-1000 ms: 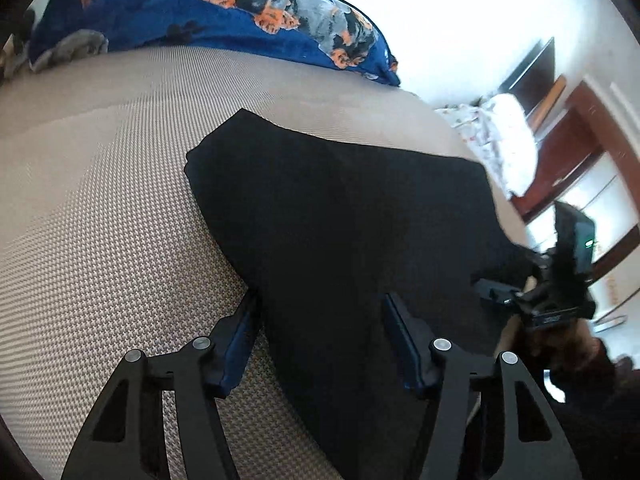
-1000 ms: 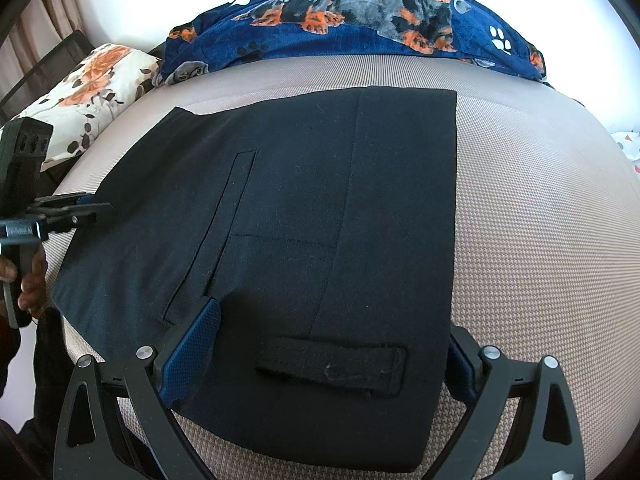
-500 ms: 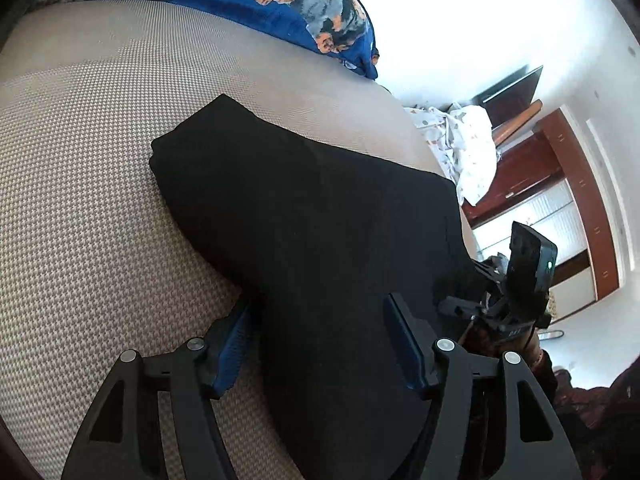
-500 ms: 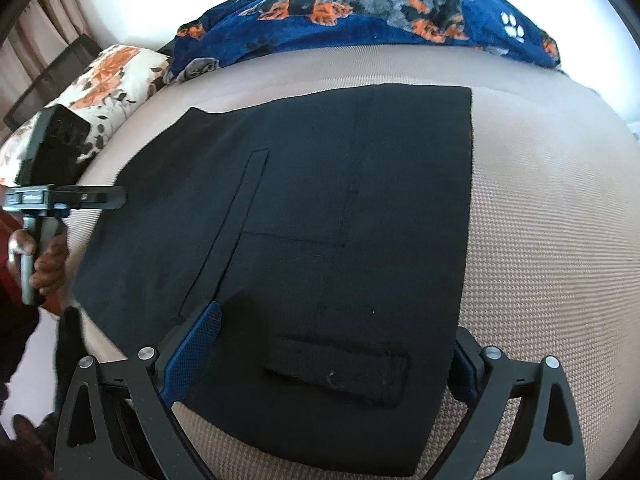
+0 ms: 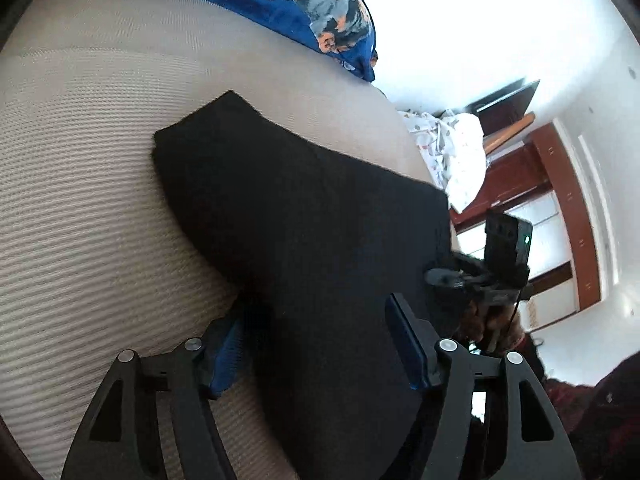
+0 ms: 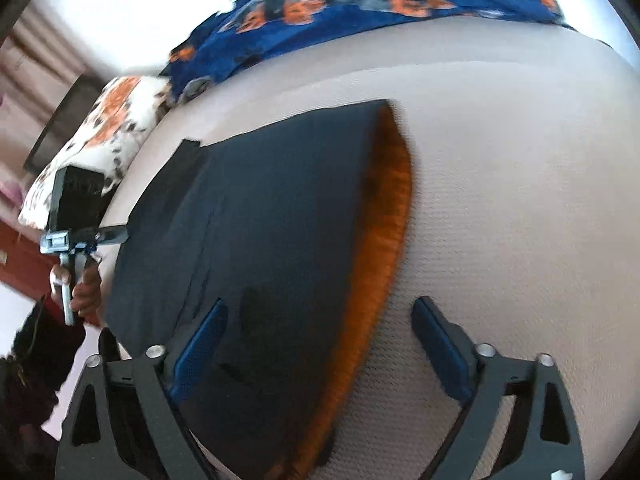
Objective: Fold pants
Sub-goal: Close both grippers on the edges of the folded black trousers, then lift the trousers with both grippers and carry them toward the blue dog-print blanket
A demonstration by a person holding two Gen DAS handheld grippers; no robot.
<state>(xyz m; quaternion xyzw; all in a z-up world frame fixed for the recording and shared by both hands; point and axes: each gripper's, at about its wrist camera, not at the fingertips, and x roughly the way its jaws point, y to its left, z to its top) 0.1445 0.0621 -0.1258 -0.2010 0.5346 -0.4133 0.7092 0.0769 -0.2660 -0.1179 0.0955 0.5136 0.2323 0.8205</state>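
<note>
Black pants (image 5: 304,232) lie folded flat on the beige bed cover (image 5: 88,200). My left gripper (image 5: 316,344) stands open low over their near left edge, one finger on the cover and the other above the cloth. In the blurred right wrist view the pants (image 6: 260,220) fill the left half. My right gripper (image 6: 320,344) is open with its jaws closing. It straddles the pants' right edge, and the pads are not pressing on the cloth. Each gripper shows in the other's view: the right gripper (image 5: 492,272) and the left gripper (image 6: 80,216), both held by a hand.
A blue blanket with a dog print (image 6: 360,4) lies along the far side of the bed. A floral pillow (image 6: 108,128) sits at the far left corner. Off the right edge of the bed are a white cloth (image 5: 456,152) and a wooden door frame (image 5: 560,208).
My right gripper's jaws have narrowed and it has shifted right, so it now straddles only the pants' right edge, not their whole width. The left gripper has rolled and edged along the pants' left edge.
</note>
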